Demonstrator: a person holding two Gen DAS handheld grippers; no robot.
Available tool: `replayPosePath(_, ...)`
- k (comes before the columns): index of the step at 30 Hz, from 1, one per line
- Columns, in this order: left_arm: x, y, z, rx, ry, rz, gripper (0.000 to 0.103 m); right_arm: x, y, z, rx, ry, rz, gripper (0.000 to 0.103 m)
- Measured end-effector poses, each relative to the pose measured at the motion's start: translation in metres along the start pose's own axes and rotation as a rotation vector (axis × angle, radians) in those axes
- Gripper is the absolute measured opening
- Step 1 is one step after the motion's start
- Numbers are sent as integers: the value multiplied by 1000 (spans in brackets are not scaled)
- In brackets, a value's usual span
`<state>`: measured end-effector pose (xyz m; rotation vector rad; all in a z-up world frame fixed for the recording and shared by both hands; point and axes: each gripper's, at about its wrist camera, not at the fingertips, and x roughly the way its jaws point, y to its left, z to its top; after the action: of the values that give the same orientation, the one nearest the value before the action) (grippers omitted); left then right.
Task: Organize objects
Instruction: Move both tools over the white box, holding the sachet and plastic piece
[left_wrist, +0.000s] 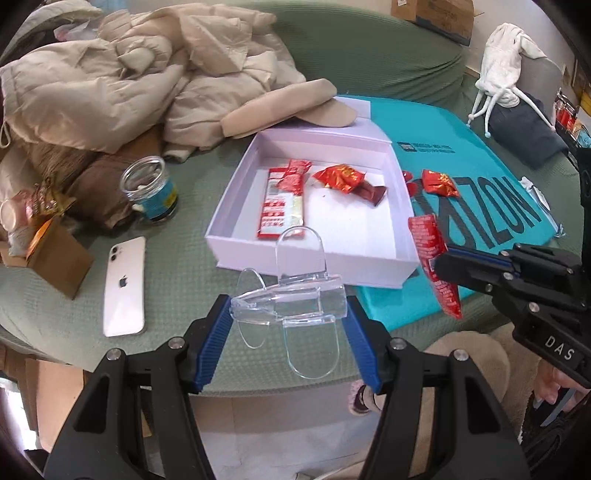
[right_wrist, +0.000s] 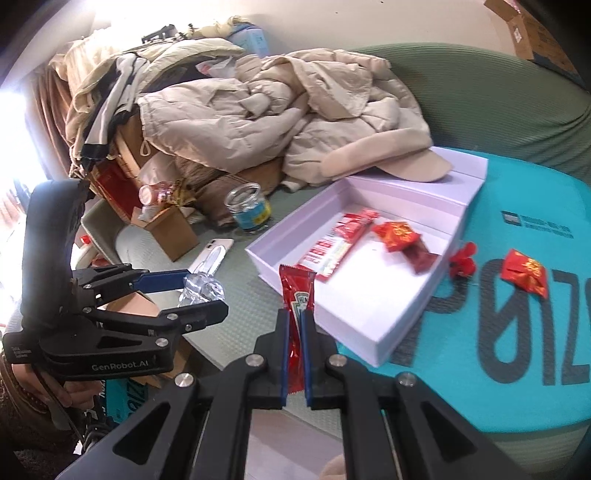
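My left gripper (left_wrist: 288, 314) is shut on a clear plastic stand (left_wrist: 291, 295), held above the green sofa just in front of the open white box (left_wrist: 236, 206). It also shows in the right wrist view (right_wrist: 201, 291). My right gripper (right_wrist: 294, 321) is shut on a red sauce packet (right_wrist: 297, 295), seen from the left wrist too (left_wrist: 432, 251), at the box's near right corner. The box (right_wrist: 369, 325) holds a long red-and-white packet (left_wrist: 282, 203), a red candy (left_wrist: 340, 177) and a dark red wrapper (left_wrist: 373, 192).
A red candy (left_wrist: 439, 182) and a small red flower (right_wrist: 463, 260) lie on the teal bag (right_wrist: 517, 332). A white phone (left_wrist: 123, 286), a glass jar (left_wrist: 151, 188), a brown carton (left_wrist: 55, 254), a beige cap (left_wrist: 291, 107) and piled coats (left_wrist: 140, 74) crowd the sofa's left.
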<state>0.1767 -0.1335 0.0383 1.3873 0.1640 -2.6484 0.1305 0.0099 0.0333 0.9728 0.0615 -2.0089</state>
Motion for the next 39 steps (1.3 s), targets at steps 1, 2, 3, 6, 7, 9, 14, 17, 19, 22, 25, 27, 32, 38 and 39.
replayPosePath(1, -3, 4, -2, 1, -2, 3, 59, 1, 4, 0, -1, -2, 3, 5)
replayPosePath(2, -7, 7, -5, 10, -5, 10, 59, 2, 10, 0, -3, -7, 8, 5)
replayPosePath(3, -10, 10, -6, 14, -8, 16, 59, 3, 14, 0, -4, -10, 11, 5)
replayPosePath(6, -18, 19, -10, 15, -15, 34, 59, 5, 28, 1, -10, -21, 29, 5)
replayPosePath(7, -21, 21, -11, 14, -18, 38, 59, 6, 32, 2, -13, -22, 33, 5)
replayPosePath(9, -28, 25, -12, 11, -30, 41, 59, 6, 40, 3, -20, -28, 38, 5)
replayPosePath(14, -37, 24, -8, 38, -63, 7, 59, -1, 49, 4, -13, -30, 14, 5)
replayPosePath(17, -34, 21, -1, 48, -74, 0, 59, -7, 50, 6, -22, -30, -17, 5)
replayPosePath(19, -31, 18, 3, 62, -79, 0, 59, -9, 47, 8, -21, -31, -32, 5)
replayPosePath(22, -22, 15, 12, 69, -76, -16, 59, -6, 41, 13, -22, -23, -45, 5)
replayPosePath(25, -10, 14, 21, 74, -68, -17, 59, 0, 33, 20, -20, -19, -48, 5)
replayPosePath(27, -2, 16, 27, 71, -62, -10, 59, 7, 26, 28, -20, -15, -46, 5)
replayPosePath(32, 18, 22, 46, 74, -53, -1, 59, 30, 13, 45, -30, 0, -31, 5)
replayPosePath(38, 43, 27, 72, 74, -51, 8, 59, 57, -7, 65, -37, 16, -19, 5)
replayPosePath(39, 49, 28, 77, 73, -49, 6, 59, 59, -9, 67, -37, 17, -19, 5)
